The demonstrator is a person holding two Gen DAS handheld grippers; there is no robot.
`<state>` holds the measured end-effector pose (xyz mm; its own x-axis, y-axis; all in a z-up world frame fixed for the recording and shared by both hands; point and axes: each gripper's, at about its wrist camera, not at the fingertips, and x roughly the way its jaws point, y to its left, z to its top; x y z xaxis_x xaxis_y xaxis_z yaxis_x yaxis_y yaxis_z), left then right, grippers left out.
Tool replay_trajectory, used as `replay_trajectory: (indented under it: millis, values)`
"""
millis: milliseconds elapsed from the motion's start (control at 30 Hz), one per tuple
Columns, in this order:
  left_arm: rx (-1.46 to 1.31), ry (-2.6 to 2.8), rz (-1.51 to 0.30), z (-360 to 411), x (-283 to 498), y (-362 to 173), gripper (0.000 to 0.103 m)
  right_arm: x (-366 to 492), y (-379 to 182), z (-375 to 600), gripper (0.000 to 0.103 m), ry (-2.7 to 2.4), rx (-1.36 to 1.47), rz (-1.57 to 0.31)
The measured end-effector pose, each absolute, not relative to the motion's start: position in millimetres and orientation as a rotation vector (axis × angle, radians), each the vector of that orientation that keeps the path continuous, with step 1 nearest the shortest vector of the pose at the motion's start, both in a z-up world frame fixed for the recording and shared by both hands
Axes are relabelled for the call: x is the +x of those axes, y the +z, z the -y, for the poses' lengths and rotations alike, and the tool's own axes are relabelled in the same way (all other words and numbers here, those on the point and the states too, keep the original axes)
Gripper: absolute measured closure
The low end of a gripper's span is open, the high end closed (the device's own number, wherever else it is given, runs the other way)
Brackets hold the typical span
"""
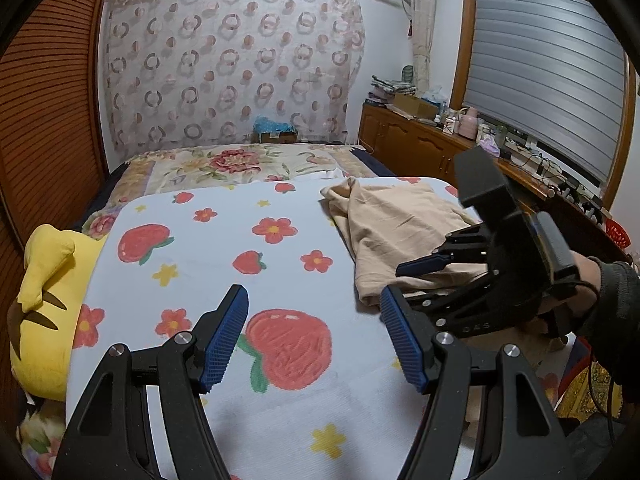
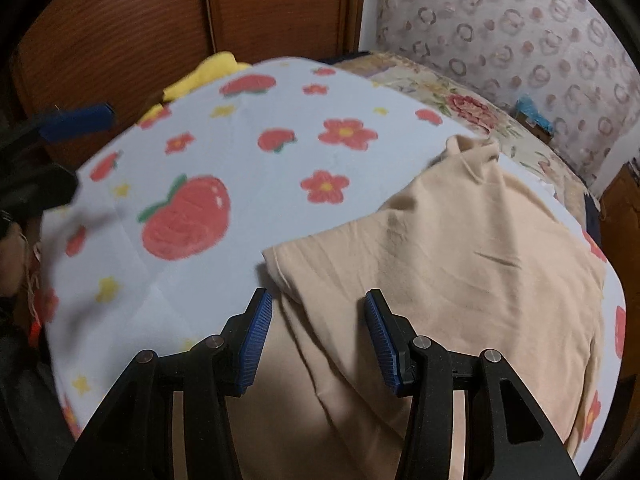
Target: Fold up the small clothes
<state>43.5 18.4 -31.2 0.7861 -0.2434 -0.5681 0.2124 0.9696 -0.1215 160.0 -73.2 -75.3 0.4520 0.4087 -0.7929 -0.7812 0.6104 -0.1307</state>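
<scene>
A beige garment (image 1: 394,224) lies loosely folded on the right part of a white strawberry-and-flower mat (image 1: 224,248). In the right wrist view the garment (image 2: 460,264) fills the lower right, on the mat (image 2: 240,168). My left gripper (image 1: 314,334) is open and empty over the mat, left of the garment. My right gripper (image 2: 318,334) is open, just above the garment's near left edge, with cloth between the jaws but not clamped. The right gripper also shows in the left wrist view (image 1: 408,280), over the garment's near corner. The left gripper's blue fingertip (image 2: 80,118) shows at far left in the right wrist view.
A yellow plush toy (image 1: 40,304) lies at the mat's left edge. A floral bedspread (image 1: 228,162) lies beyond the mat. A wooden cabinet (image 1: 432,144) with clutter runs along the right, under a shuttered window. A wooden wardrobe (image 2: 160,20) stands to the left.
</scene>
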Motion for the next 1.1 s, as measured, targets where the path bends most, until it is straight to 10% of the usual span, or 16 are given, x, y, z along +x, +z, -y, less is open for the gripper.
replay_trajectory:
  millis: [100,167,233,700,1100]
  values:
    - [-0.050,-0.251,-0.622,-17.6,43.3,-32.9,0.034,162.9,-76.2,72.4,0.060,0.776,-0.535,-0.790]
    - [-0.050,-0.253,-0.625,-15.9,43.7,-33.7,0.033,163.4,-75.0,73.7,0.089,0.766,-0.540,-0.776]
    - [-0.048,-0.258,-0.627,-14.2,43.6,-34.6,0.034,157.7,-71.0,75.4,0.096,0.774,-0.533,-0.768]
    - [-0.034,-0.281,-0.640,-2.9,44.4,-37.3,0.034,204.9,12.4,157.5,0.098,0.470,-0.422,-0.573]
    - [-0.029,-0.287,-0.661,2.8,48.9,-42.4,0.034,279.2,-38.0,208.3,0.098,0.225,-0.180,-0.724]
